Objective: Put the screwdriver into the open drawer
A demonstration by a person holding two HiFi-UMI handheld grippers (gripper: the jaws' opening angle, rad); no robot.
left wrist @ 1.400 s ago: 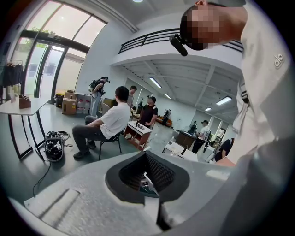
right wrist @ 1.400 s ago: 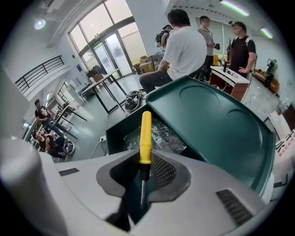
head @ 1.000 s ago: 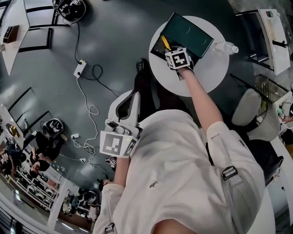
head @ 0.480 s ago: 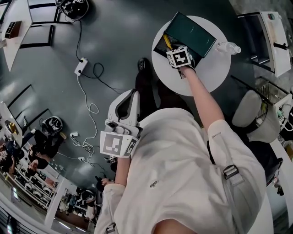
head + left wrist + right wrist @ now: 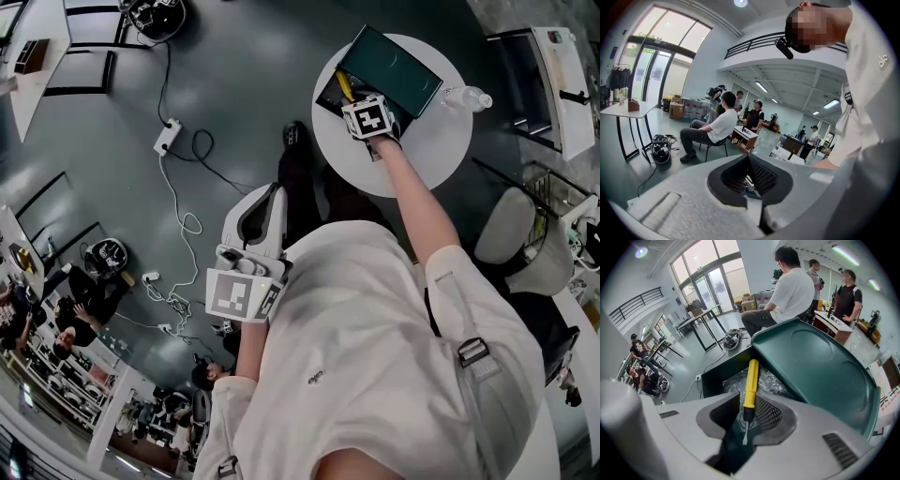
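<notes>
A yellow-handled screwdriver [image 5: 750,380] lies tip-first toward me, its handle over the crinkled plastic lining of the open dark green drawer [image 5: 712,373]. My right gripper [image 5: 746,417] hovers right over it. The jaws are opening, and the black collar and blade sit between the pads with a gap on each side. In the head view the screwdriver [image 5: 343,86] shows in the drawer [image 5: 325,97], just beyond the right gripper [image 5: 354,99]. My left gripper [image 5: 270,195] hangs by my body, away from the table. Its jaws [image 5: 752,180] are shut with nothing between them.
The drawer belongs to a green box [image 5: 389,67] on a small round white table [image 5: 422,155]. A clear bottle [image 5: 466,97] lies on the table's right side. A power strip [image 5: 167,140] and cables trail over the grey floor at left. A white chair [image 5: 500,223] stands at right. People sit and stand farther off.
Both grippers stay where they were: the right one over the drawer, the left one by my body. Only the head view has shifted a little.
</notes>
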